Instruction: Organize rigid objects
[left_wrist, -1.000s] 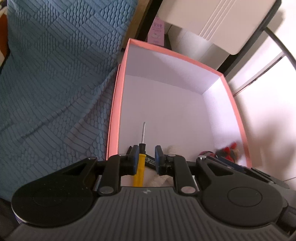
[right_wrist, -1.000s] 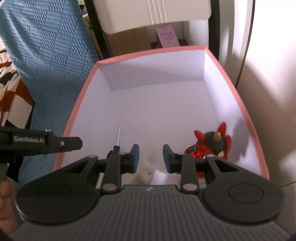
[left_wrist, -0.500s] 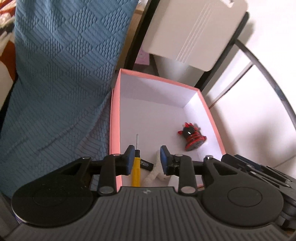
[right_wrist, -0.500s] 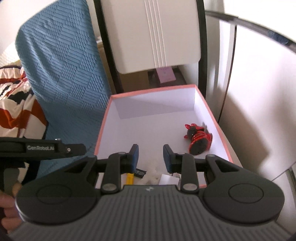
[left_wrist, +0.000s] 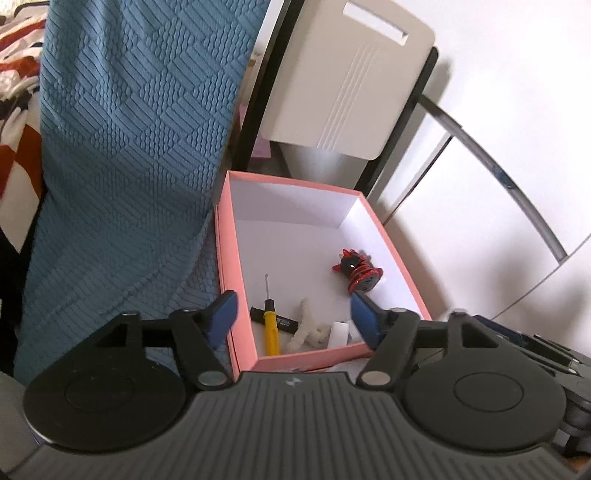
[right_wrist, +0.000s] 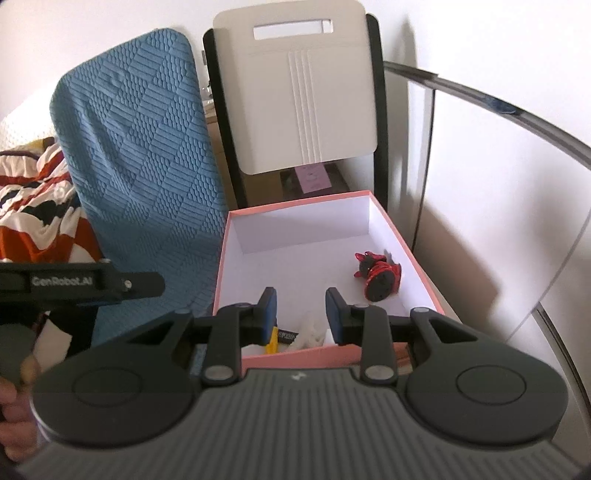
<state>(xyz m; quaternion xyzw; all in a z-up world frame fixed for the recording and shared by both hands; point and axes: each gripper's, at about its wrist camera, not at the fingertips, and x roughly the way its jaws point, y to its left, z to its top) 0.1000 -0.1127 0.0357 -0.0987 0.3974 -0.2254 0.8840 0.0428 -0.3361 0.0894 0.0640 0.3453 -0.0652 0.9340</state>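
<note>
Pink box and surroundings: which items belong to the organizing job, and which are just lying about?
Job: pink box; yellow screwdriver; red-and-black figurine; white coral-like piece; black bar.
Lying about: blue textured cloth; white chair back; patterned blanket.

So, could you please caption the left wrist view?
Left gripper, jaws opening, above pink box holding yellow screwdriver and red figurine.
</note>
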